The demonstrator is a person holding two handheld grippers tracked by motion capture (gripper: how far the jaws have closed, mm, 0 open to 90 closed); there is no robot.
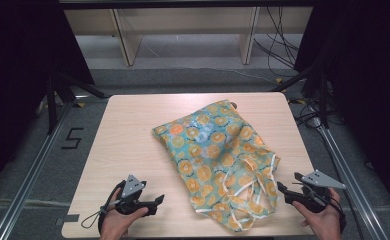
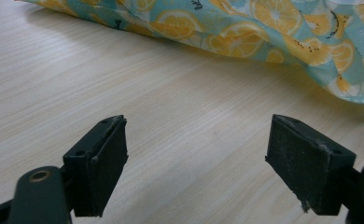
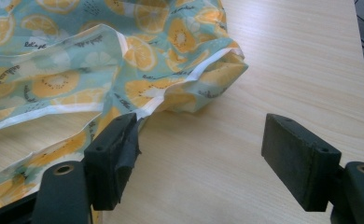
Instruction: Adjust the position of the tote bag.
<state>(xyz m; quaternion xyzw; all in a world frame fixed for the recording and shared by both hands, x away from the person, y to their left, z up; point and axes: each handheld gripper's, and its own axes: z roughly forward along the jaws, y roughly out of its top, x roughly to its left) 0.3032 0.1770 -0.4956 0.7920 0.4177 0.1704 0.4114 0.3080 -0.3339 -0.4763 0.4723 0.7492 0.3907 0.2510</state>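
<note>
High view, bag axis: the fabric bag (image 1: 218, 160) runs long on a diagonal, from the far middle of the desk (image 1: 133, 130) down toward the near right edge.
Bag heading: closed bottom end points away and to the left; the mouth end, with its white-trimmed handles (image 1: 255, 192), points toward the person.
Bag place: right of centre on the desk, lying flat and rumpled, its near end lying between the two grippers, closer to the right one.
Bag look: thin teal cloth printed all over with orange and yellow citrus slices, creased and puffed in the middle, white piping along the edges, handle loops tangled at the near end.
Left gripper (image 1: 159, 200): held low at the near left, aimed right toward the bag, well short of it; in the left gripper view its fingers (image 2: 96, 172) stand wide apart over bare wood, nothing between them, the bag (image 2: 245, 32) across the top.
Right gripper (image 1: 281, 189): at the near right edge, aimed left at the handle end; in the right gripper view the fingers (image 3: 112, 156) are spread and released, the left-hand one right at the white-trimmed hem of the bag (image 3: 138, 60), bare desk (image 3: 283, 60) in the gap.
</note>
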